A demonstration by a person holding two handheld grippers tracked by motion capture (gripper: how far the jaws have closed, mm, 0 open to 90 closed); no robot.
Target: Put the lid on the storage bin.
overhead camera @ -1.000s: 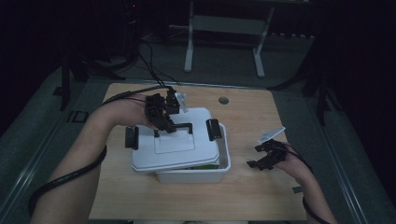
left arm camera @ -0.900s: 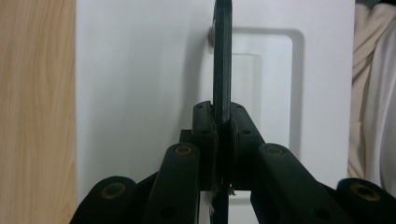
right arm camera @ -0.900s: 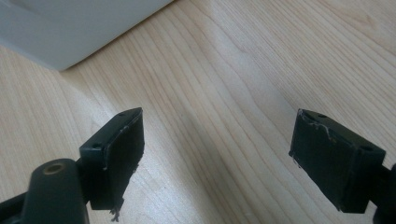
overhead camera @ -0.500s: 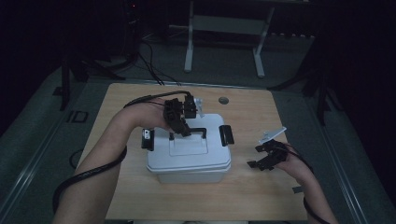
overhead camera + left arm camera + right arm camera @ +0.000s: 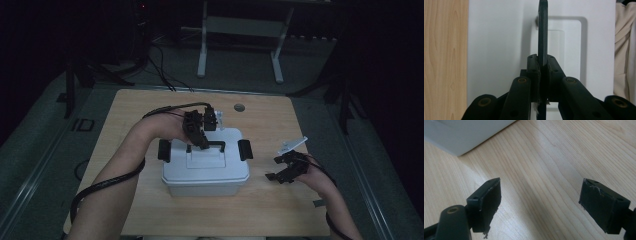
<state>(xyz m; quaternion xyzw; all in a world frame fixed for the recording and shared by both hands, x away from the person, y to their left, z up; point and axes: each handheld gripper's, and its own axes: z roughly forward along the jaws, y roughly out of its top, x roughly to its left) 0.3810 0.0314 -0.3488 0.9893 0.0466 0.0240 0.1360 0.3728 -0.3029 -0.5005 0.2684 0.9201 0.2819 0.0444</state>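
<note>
High view showing box (image 5: 206,170) sitting mid-table (image 5: 150,107), lid on, black latches (image 5: 164,150) at both ends. Left gripper (image 5: 202,144) reaching over lid, clamping the black handle (image 5: 216,145); left gripper view confirming handle (image 5: 543,30) pinched edge-on between both pads, long axis running straight ahead from the jaws, along the lid's recess. Right gripper (image 5: 281,170) hovering low just right of the box, jaws spread wide, grasping nothing; right gripper view showing bare wood between the pads (image 5: 490,200), box corner (image 5: 461,135) up-left. Left clearly nearer, already holding. Looking like a lift or carry by the handle. Nothing blocking above the box; cable (image 5: 170,107) trailing back, probably harmless.
</note>
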